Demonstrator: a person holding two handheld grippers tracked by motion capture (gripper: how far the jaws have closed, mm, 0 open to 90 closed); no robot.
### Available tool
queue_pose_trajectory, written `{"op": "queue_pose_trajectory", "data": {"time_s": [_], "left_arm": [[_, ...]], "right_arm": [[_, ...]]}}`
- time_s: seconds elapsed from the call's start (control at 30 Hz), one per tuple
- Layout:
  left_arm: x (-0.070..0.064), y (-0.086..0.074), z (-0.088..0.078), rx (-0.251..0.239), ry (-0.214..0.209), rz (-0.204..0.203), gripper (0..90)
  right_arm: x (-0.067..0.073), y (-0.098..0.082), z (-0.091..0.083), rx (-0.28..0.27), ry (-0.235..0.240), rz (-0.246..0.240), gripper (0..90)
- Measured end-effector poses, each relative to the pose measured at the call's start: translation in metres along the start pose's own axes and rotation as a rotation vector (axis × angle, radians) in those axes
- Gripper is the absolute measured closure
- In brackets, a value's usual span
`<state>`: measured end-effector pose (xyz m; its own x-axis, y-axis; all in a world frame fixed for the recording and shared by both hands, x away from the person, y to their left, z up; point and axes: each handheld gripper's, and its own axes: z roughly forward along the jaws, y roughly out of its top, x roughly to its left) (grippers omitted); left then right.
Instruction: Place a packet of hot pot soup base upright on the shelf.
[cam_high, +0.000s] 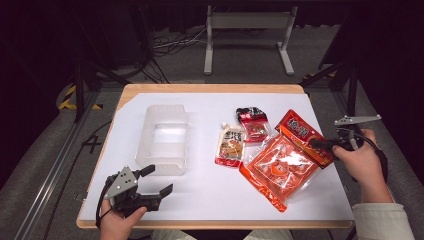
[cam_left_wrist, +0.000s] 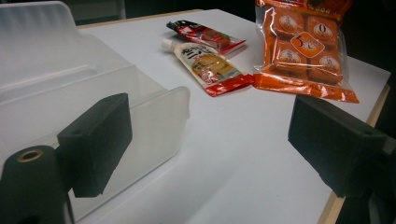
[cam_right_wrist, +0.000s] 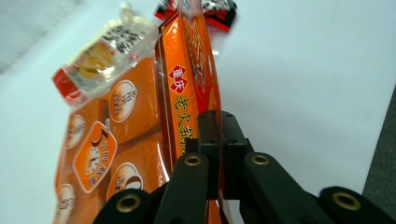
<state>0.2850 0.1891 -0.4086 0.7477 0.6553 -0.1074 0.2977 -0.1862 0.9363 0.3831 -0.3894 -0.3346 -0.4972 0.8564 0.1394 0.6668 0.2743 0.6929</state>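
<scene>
Snacks lie on the white table (cam_high: 210, 200) to the right of a clear plastic box (cam_high: 162, 140): a small white pouch (cam_high: 230, 146) nearest the box, a dark red packet (cam_high: 253, 124) just behind it, and a big orange bag (cam_high: 285, 167) farthest right. The right gripper (cam_high: 320, 144) has its jaws pressed together on the orange bag's top edge. Near the box's front corner, the left gripper (cam_high: 157, 181) hovers with jaws spread, holding nothing.

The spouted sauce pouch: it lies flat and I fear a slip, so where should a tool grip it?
Grip the spouted sauce pouch at its capped spout end, coming from the table's far side: that end points away, stands stiffer than the flat body, and lies apart from the orange bag.
</scene>
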Motion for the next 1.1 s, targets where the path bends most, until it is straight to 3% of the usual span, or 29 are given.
{"op": "queue_pose_trajectory", "data": {"time_s": [0.27, 0.33, 0.4, 0.47, 0.67, 0.83, 1.1], "left_arm": [[-0.005, 0.011, 0.009, 0.025, -0.009, 0.025, 9.9], [-0.006, 0.012, 0.011, 0.037, -0.013, 0.024, 10.9], [-0.007, 0.016, 0.011, 0.035, -0.001, 0.043, 10.7], [-0.006, 0.018, 0.012, 0.028, -0.015, 0.046, 11.2], [-0.007, 0.022, 0.016, 0.023, -0.018, 0.059, 13.5], [-0.007, 0.027, 0.019, -0.002, -0.028, 0.06, 14.5], [-0.008, 0.039, 0.028, -0.035, -0.065, 0.074, 14.7]], "right_arm": [[0.042, 0.022, -0.039, -0.04, 0.049, -0.109, 90.0], [0.047, 0.024, -0.042, -0.042, 0.054, -0.116, 90.0], [0.061, 0.03, -0.051, -0.051, 0.075, -0.152, 90.0], [0.075, 0.035, -0.056, -0.063, 0.101, -0.19, 90.0], [0.101, 0.044, -0.064, -0.093, 0.185, -0.28, 90.0], [0.116, 0.055, -0.067, -0.11, 0.215, -0.334, 90.0], [0.124, 0.074, -0.064, -0.145, 0.229, -0.398, 90.0]]}}
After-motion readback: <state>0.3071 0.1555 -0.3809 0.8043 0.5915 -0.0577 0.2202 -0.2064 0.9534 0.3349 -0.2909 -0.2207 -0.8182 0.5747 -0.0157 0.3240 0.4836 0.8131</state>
